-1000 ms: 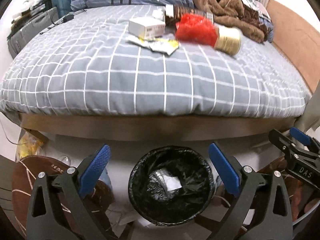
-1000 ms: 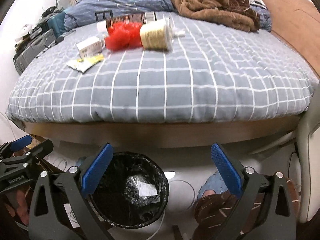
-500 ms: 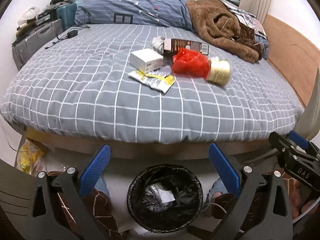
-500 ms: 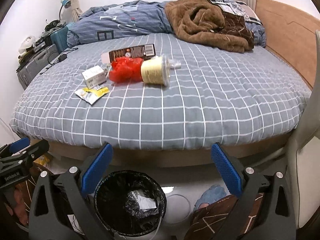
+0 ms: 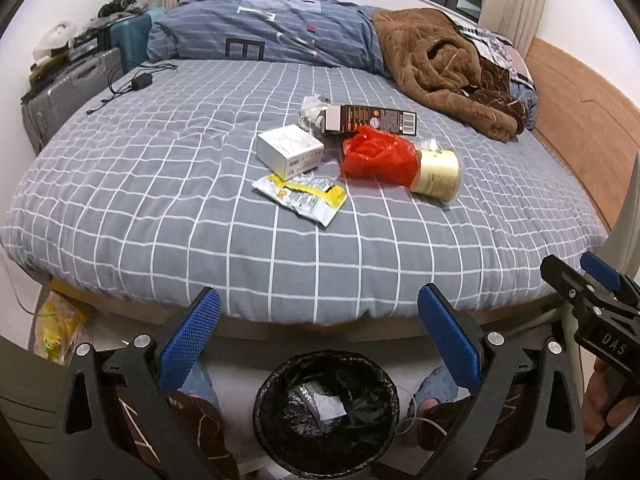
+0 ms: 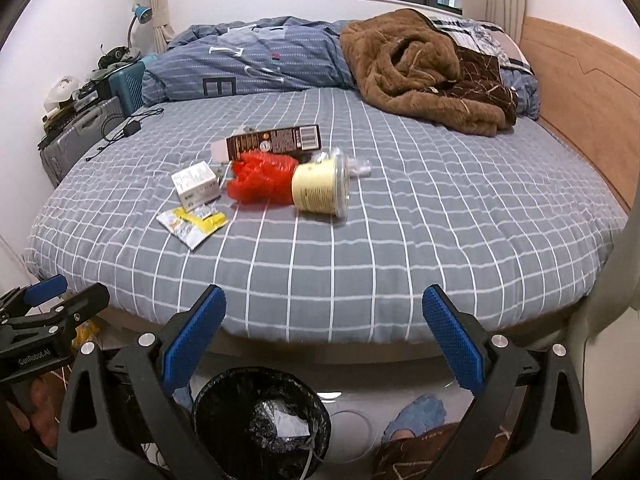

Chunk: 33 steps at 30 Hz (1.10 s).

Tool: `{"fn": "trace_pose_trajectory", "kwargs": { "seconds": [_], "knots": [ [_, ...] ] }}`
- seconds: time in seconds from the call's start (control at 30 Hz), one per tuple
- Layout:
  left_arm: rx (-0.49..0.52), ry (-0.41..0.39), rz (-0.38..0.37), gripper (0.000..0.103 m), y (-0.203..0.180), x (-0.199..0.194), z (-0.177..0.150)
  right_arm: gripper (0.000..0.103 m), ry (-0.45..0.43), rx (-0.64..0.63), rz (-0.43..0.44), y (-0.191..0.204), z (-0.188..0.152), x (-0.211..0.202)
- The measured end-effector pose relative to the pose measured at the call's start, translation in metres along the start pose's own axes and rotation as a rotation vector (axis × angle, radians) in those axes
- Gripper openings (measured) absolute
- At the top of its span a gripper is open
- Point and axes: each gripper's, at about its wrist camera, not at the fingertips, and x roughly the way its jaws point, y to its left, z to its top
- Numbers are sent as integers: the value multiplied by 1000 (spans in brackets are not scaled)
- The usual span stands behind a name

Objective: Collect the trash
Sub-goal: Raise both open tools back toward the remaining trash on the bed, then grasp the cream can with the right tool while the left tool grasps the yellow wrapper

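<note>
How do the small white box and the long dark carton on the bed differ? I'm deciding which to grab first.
The white box is short, blocky and closed; the dark carton is long, slim and has an open flap at one end. The white box lies nearer the bed's front edge, the dark carton behind it. Both lie flat on the checked cover, untouched by either gripper.

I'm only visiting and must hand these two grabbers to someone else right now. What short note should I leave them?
Left gripper: open, holding nothing, above the black-lined bin at the foot of the bed.
Right gripper: open, holding nothing, beside it.
On the bed: white box, yellow wrapper, red plastic bag, cream cup on its side, dark brown carton, crumpled white wad.
Done: some scrap already lies in the bin.
Left: carry all six pieces to the bin.
</note>
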Motion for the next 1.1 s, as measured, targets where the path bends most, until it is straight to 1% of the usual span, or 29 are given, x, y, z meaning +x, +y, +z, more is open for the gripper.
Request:
{"fn": "trace_pose_trajectory", "kwargs": {
  "seconds": [0.33, 0.7, 1.1],
  "knots": [
    [2, 6, 6, 97, -2, 29, 39, 95, -3, 8, 0, -7, 39, 34],
    [-29, 25, -6, 97, 9, 86, 78, 95, 5, 5, -6, -15, 76, 87],
    [-37, 81, -7, 97, 25, 150, 95, 95, 57, 6, 24, -7, 86, 152]
  ]
}}
